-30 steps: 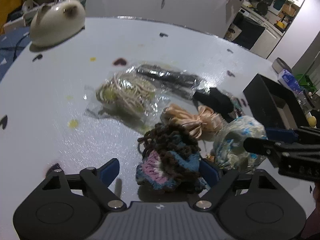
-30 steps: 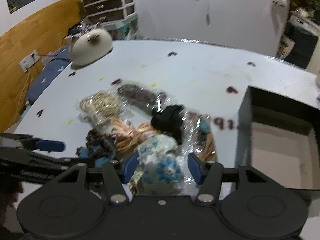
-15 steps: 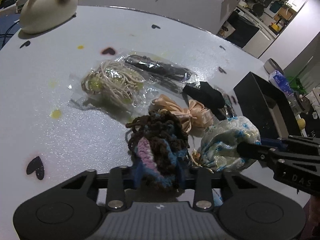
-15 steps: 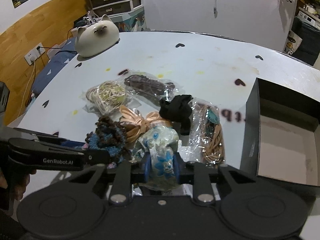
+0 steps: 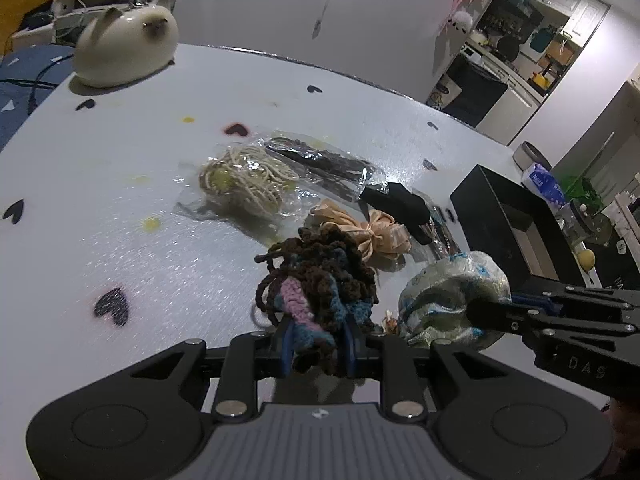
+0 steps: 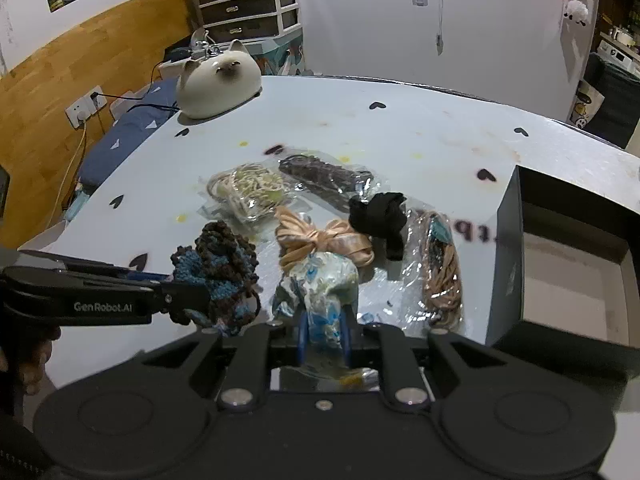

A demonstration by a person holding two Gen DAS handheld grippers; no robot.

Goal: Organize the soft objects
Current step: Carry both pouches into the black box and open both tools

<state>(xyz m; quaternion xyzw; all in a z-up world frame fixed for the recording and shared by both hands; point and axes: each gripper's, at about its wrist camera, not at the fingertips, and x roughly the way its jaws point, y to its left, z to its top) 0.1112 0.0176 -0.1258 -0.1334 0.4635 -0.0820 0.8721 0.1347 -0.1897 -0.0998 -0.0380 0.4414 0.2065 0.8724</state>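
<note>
The left gripper (image 5: 316,344) is pinching a brown crochet scrunchie (image 5: 320,280), its blue pads pressed into the yarn from both sides; the pink and blue folds bulge out above them. The jaws have just been closing, with the scrunchie between them. From the right wrist view this scrunchie (image 6: 218,268) sits at the tip of the left gripper's fingers, seemingly clear of the desk (image 6: 420,132).

The right gripper (image 6: 324,334) is pinching a floral scrunchie (image 6: 320,280), pale fabric with blue flowers, squeezed narrow between its pads. Its jaws too have just been closing on the fabric. In the left wrist view the floral scrunchie (image 5: 448,300) sits at the end of the right gripper's fingers, just beside the crochet one.

Behind both lies a peach satin bow (image 6: 320,236) on the desk. A black scrunchie (image 6: 378,214) lies just to its right, partly on a clear bag of tan cord (image 6: 438,264). Farther back, a bag of cream cord (image 6: 248,190) and a bag of dark ties (image 6: 324,176) lie side by side, touching.

An open black box (image 6: 516,248) stands at the right edge of the desk, near the tan cord bag. A white cat figure (image 6: 218,78) sits at the far left corner, well apart from the pile. Part of a hand (image 6: 36,356) shows below the left gripper's body.
</note>
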